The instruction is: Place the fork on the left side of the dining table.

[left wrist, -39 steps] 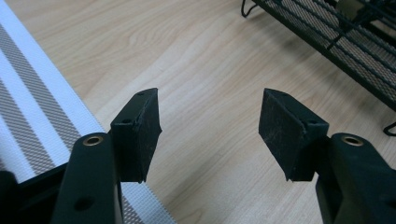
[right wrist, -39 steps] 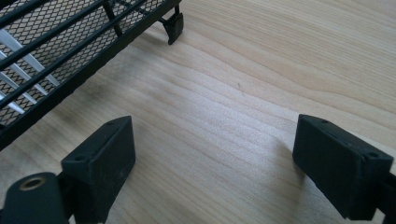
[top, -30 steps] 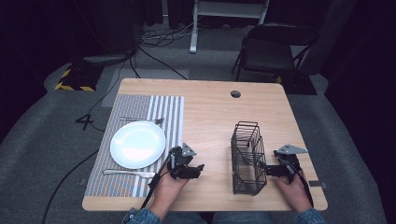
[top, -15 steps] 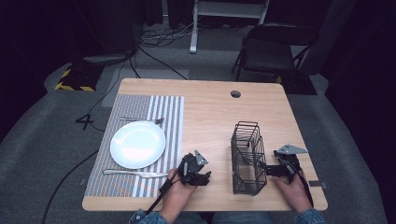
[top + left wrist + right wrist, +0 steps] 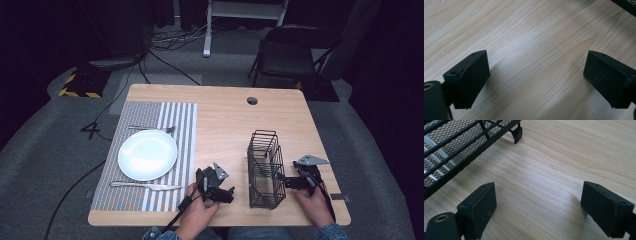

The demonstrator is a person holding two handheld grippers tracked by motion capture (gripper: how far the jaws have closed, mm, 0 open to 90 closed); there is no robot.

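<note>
Wire basket [image 5: 264, 170] is standing upright toward the table's [image 5: 225, 115] near right side. Left gripper [image 5: 226, 194], jaws wide apart and empty, is hovering just left of it; right gripper [image 5: 281, 182], jaws also apart, is sitting against its right side. Steadying both sides evenly before lifting seems wise.

Black wire-mesh basket [image 5: 263, 170]: tall, narrow, rectangular, upright on counter [image 5: 225, 115], right-of-centre near front edge, long axis running front-to-back. Open top, small feet; one foot + mesh wall seen in right claw view [image 5: 461, 147].

Striped grey/white placemat [image 5: 170, 125] on counter's left side. On it: round white plate [image 5: 147, 154], empty, approx mid-mat. Fork [image 5: 150, 129] just behind plate, lying crosswise. Knife [image 5: 145, 186] just in front of plate, also crosswise. Both flat, apart from plate rim.
</note>
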